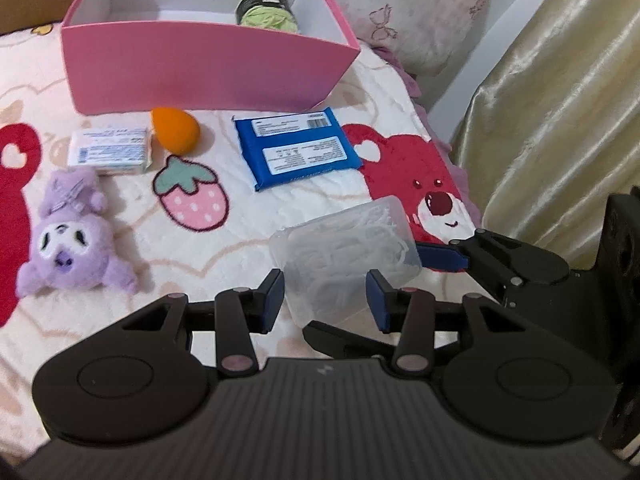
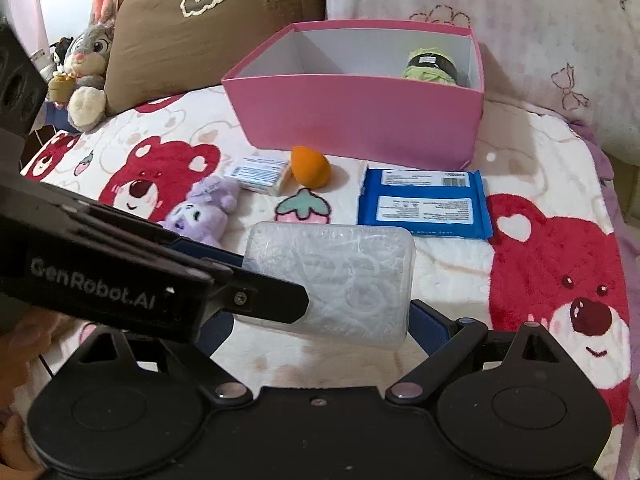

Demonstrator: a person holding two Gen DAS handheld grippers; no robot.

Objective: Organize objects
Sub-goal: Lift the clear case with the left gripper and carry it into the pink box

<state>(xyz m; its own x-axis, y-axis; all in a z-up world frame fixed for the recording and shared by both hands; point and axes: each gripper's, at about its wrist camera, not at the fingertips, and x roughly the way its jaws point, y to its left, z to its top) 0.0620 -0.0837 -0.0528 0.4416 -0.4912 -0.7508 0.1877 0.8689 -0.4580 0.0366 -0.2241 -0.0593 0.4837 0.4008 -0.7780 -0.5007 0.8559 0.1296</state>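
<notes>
Step in hand: gripping the clear case (image 1: 346,258) on the bed, at 6 o'clock from the pink box (image 1: 208,64). Left claw (image 1: 326,300) wide, straddling its near corner. Right claw (image 2: 320,312) wide around it. Next: close, lift, carry to box.

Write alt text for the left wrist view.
The left gripper straddles a clear plastic case on a bear-print blanket; the right gripper reaches it from the right. Behind: blue packet, orange sponge, purple plush, pink box.
</notes>
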